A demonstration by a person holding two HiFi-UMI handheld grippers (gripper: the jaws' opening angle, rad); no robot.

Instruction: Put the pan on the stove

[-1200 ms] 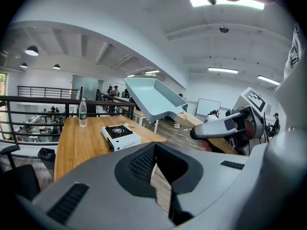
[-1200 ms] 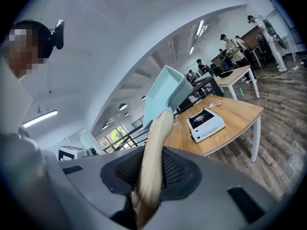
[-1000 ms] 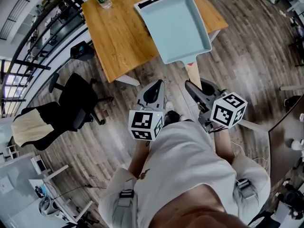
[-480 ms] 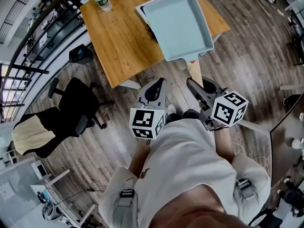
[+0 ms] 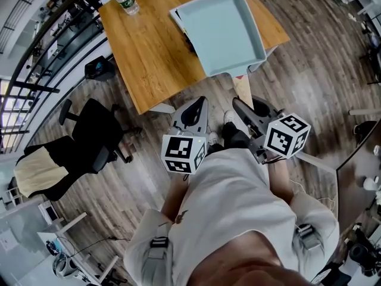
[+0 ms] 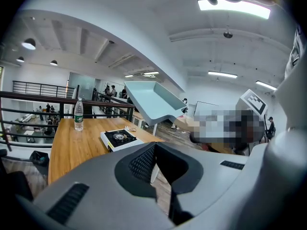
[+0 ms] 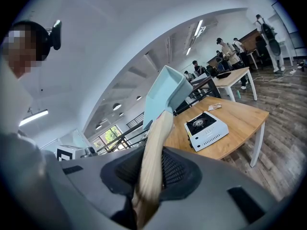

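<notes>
Ahead of right gripper (image 5: 238, 104), clamped pan (image 5: 223, 28) extends.

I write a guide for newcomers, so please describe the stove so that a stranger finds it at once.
Find the wooden table. The stove lies on it near one edge, apart from the bottle. It is a low white box with a black top and one round burner, unlike the clear bottle and the blue pan in the air.
</notes>
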